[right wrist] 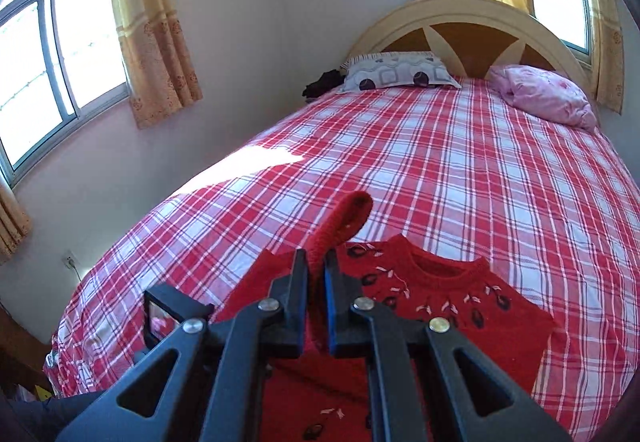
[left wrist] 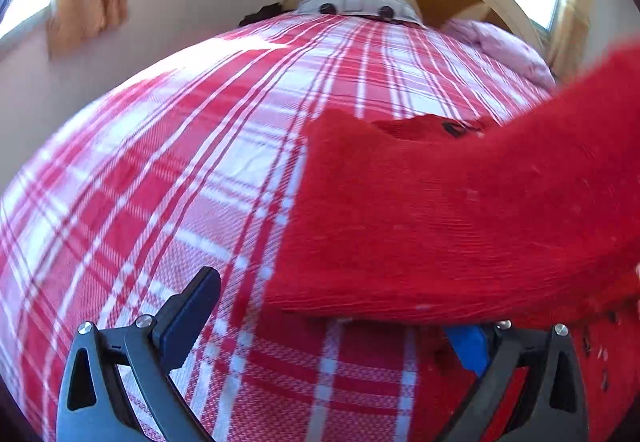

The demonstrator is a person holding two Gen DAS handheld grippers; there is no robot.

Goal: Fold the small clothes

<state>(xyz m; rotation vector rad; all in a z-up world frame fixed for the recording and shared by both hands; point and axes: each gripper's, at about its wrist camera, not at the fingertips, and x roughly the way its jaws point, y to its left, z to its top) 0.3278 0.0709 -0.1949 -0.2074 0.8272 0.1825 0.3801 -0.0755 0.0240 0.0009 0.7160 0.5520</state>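
Note:
A small red knitted sweater with dark and white embroidery lies flat on the red-and-white plaid bed. My right gripper is shut on the sweater's sleeve, which stands up above the fingers. In the left wrist view the same sweater fills the right side, with the lifted sleeve sweeping across it. My left gripper is open, its jaws wide apart, low over the bed at the sweater's left edge. Its right finger is partly hidden under the red fabric.
At the bed's head are a patterned pillow, a pink pillow and a curved headboard. A dark item lies by the wall. Windows with yellow curtains stand to the left and behind. The left gripper's camera shows beside the sweater.

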